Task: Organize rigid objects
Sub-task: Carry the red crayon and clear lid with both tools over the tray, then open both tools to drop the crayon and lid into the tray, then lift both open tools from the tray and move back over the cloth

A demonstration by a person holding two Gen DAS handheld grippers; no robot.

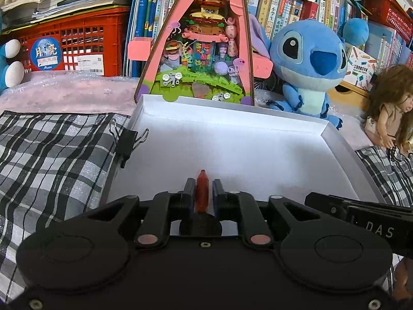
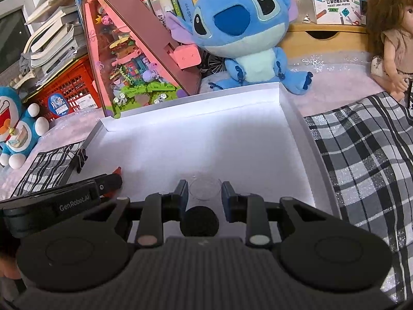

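L claw [image 1: 203, 190] barely pinched my red crayon [image 1: 202, 191] over white tray [image 1: 232, 118] – might slip | R claw [image 2: 204, 190] gripped clear cup [image 2: 204, 188], just ahead – crush risk.

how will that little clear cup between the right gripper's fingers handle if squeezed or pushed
The clear cup looks thin and see-through, so probably light and easily crushed. Its round wall may slip from the right hand-held gripper. On the smooth white tray, a push would likely slide it.

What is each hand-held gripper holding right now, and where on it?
The left hand-held gripper pinches a small red crayon-shaped piece by its sides, tip poking forward. The right hand-held gripper grips a small clear cup across its sides.
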